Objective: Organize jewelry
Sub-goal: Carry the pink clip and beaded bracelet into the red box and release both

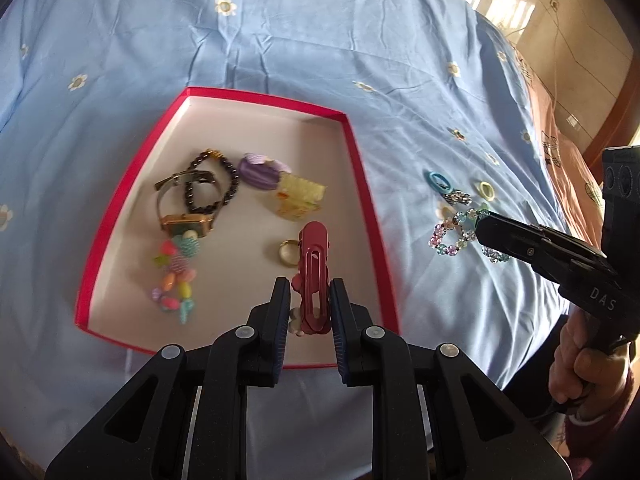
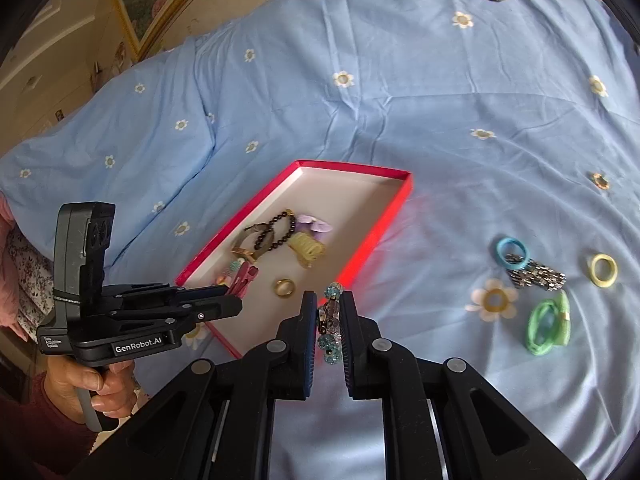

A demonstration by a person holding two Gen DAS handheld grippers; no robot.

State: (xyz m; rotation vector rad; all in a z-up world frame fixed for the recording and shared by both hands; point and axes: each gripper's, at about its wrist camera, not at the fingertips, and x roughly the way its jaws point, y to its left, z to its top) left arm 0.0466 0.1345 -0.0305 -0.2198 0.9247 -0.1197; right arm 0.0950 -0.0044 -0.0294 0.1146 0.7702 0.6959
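Note:
A red-rimmed box [image 1: 362,168] with a white floor lies on the blue bedspread; it also shows in the right wrist view [image 2: 384,224]. My left gripper [image 1: 310,300] is shut on a dark red hair clip [image 1: 314,264] and holds it over the box's near part; the clip shows in the right wrist view [image 2: 242,278] too. My right gripper [image 2: 329,320] is shut on a clear and teal beaded bracelet [image 2: 331,322], just right of the box. The bracelet [image 1: 452,236] hangs from the right gripper [image 1: 478,226] in the left wrist view.
In the box lie a watch [image 1: 184,220], a dark bead bracelet [image 1: 224,184], a purple clip [image 1: 258,170], a yellow comb clip [image 1: 300,198], a gold ring [image 1: 288,252] and a pastel bead string [image 1: 176,276]. On the bedspread lie a blue ring [image 2: 512,250], silver bracelet [image 2: 536,274], yellow ring [image 2: 604,270] and green band [image 2: 548,322].

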